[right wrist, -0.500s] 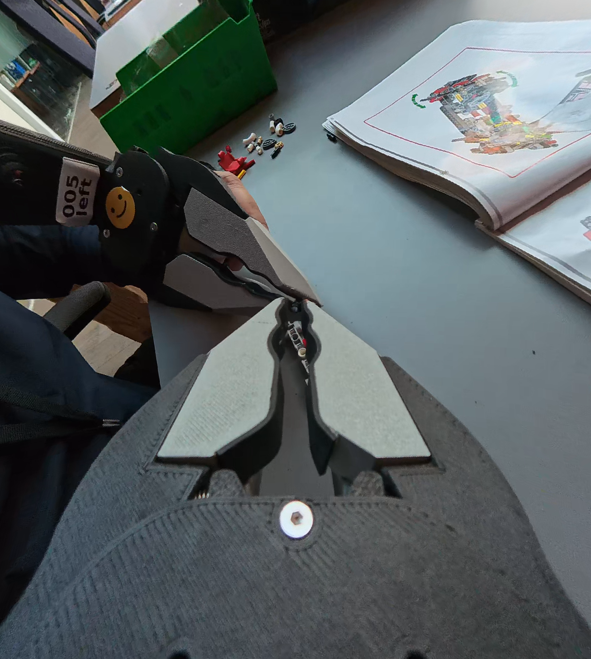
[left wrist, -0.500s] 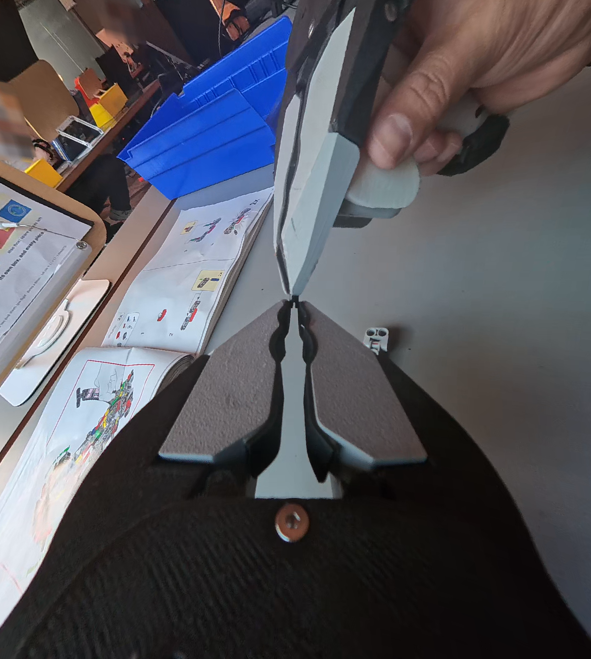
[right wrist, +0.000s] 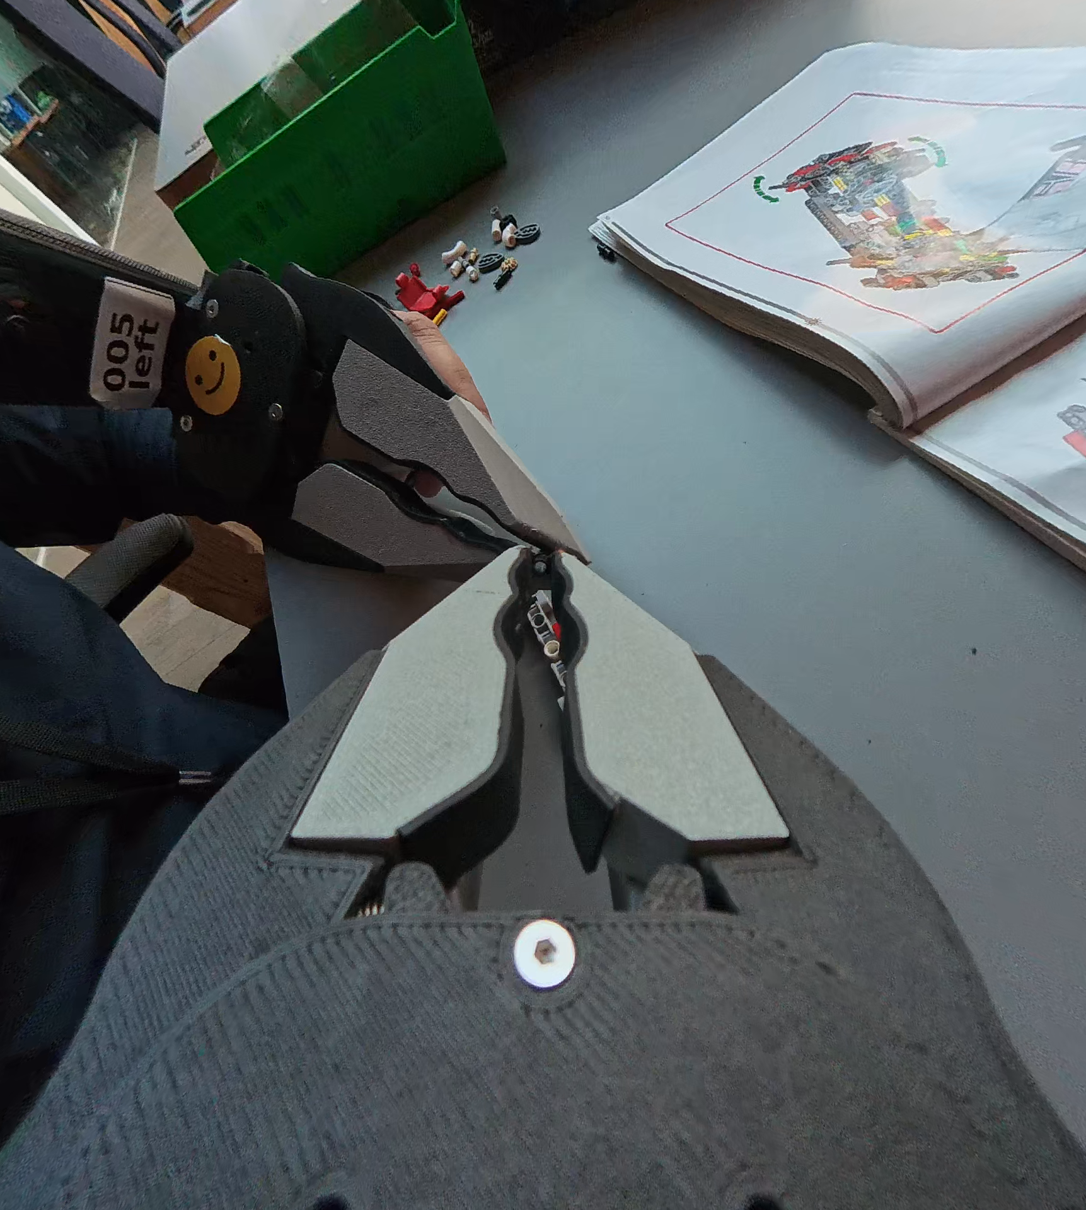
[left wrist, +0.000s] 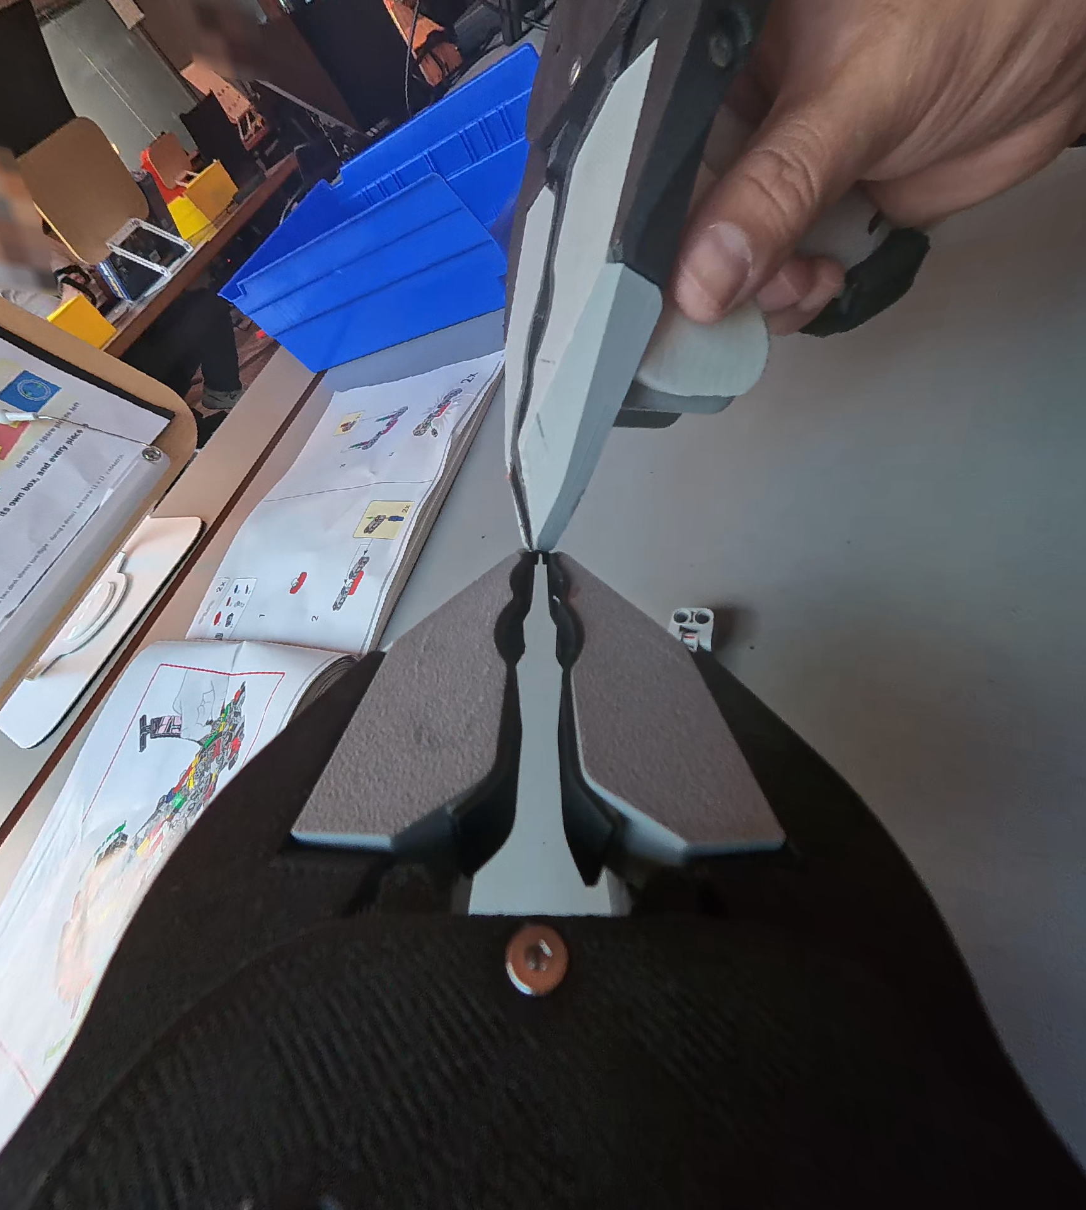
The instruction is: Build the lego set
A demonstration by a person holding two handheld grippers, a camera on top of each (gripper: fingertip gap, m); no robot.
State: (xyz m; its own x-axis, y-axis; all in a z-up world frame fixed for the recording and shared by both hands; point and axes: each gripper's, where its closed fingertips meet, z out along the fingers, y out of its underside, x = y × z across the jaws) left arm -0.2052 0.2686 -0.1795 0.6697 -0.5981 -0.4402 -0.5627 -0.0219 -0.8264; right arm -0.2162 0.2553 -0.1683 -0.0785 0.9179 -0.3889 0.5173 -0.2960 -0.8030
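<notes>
Both grippers meet tip to tip above the grey table (right wrist: pixel 789 589). Left gripper (left wrist: pixel 539 556): jaws clenched, only a hairline slit at the tips, w/ a thin dark piece running along the inner edge of its right-hand finger; can't tell what it is. Right gripper (right wrist: pixel 543 566): jaws clenched on a small dark pin-like piece at the very tips; behind the tips, in the hollow between its fingers, shows a small grey toy-brick part (right wrist: pixel 543 622) w/ holes and a bit of red. In left wrist view the right gripper comes down from above, a hand (left wrist: pixel 920 131) on it, tips touching the left's. Nearby on table: small white brick piece (left wrist: pixel 694 625), open instruction booklet (right wrist: pixel 887 229), loose small bricks (right wrist: pixel 481 262), green bin (right wrist: pixel 343 164), blue bins (left wrist: pixel 396 262).
</notes>
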